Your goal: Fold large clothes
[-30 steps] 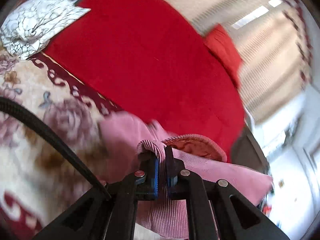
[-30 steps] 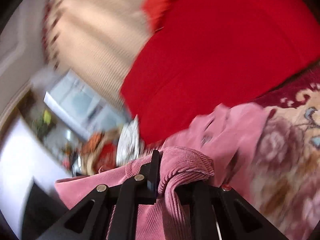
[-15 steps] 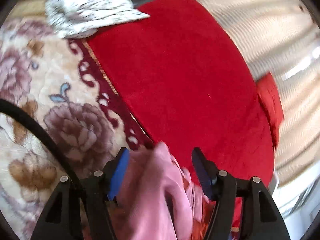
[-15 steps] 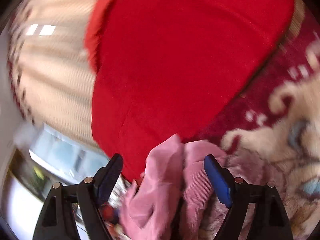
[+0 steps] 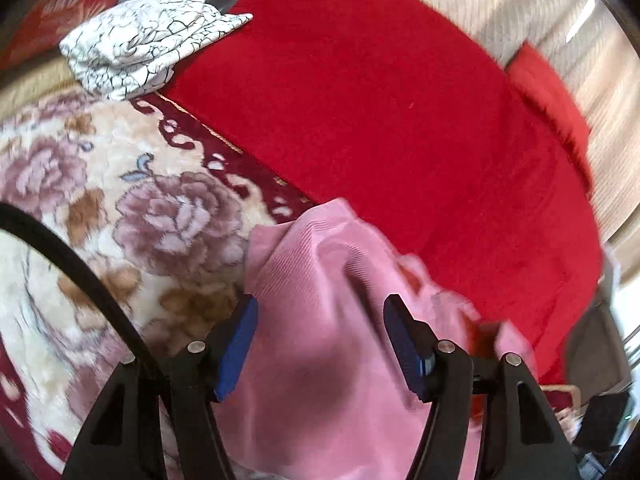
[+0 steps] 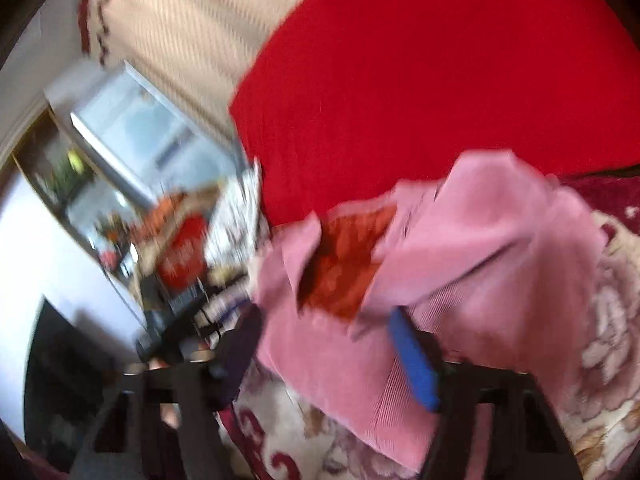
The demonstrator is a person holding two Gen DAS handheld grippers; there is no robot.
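A pink corduroy garment (image 5: pixel 320 320) lies bunched on a floral blanket (image 5: pixel 120 200), at the edge of a red cover (image 5: pixel 400 100). Its orange-red lining (image 6: pixel 344 256) shows in the right wrist view, where the pink cloth (image 6: pixel 480 248) spreads wide. My left gripper (image 5: pixel 320 328) is open, its blue pads on either side of the cloth without pinching it. My right gripper (image 6: pixel 324 344) is open too, over the garment's near edge. The right view is blurred.
A folded white cloth with black crackle lines (image 5: pixel 148 40) lies at the far left of the red cover. A red pillow (image 5: pixel 552 100) sits at the far right. Cluttered shelves and a window (image 6: pixel 152 184) stand left of the bed.
Both grippers were shut on the pink garment a second ago. They opened and let it drop onto the blanket, and have drawn back slightly.
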